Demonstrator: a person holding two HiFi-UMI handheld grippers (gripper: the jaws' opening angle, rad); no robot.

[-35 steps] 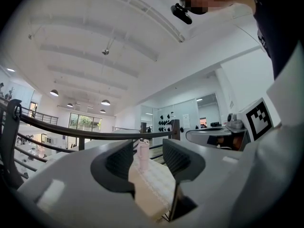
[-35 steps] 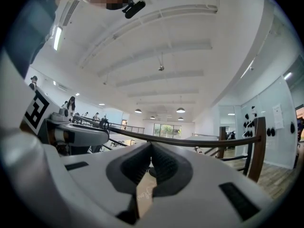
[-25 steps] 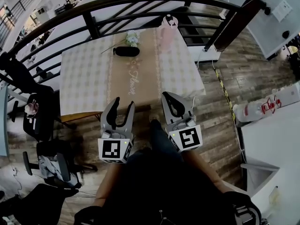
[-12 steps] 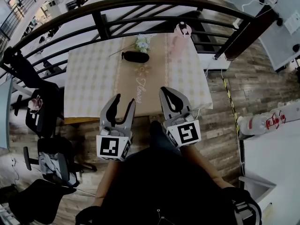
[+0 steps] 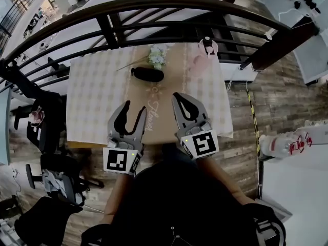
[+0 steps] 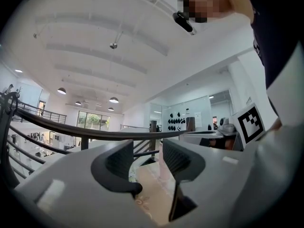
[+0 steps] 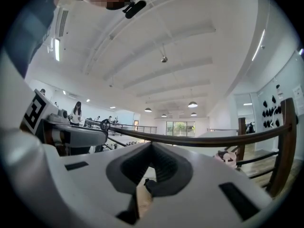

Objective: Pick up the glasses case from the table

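Observation:
The black oval glasses case (image 5: 147, 74) lies on the tan runner of the checked table (image 5: 92, 96), towards its far side, beside a small bunch of flowers (image 5: 157, 57). In the head view my left gripper (image 5: 135, 108) is level over the table's near part with its jaws open and nothing between them; the case is well ahead of it. My right gripper (image 5: 178, 95) is alongside, its fingertips meeting and empty. The left gripper (image 6: 147, 148) shows a clear gap in its own view. The right gripper (image 7: 151, 146) shows its pads closed together. Neither gripper view shows the case clearly.
A pink plush-like thing (image 5: 206, 53) stands at the table's far right corner. A dark curved railing (image 5: 154, 6) runs just behind the table. Office chairs (image 5: 51, 173) stand on the floor at the left. A white counter (image 5: 302, 188) with a bottle (image 5: 279, 143) is at the right.
Both grippers have moved forward, from short of the table's near edge to over its near part. The table and case now sit closer. Jaw openings look unchanged.

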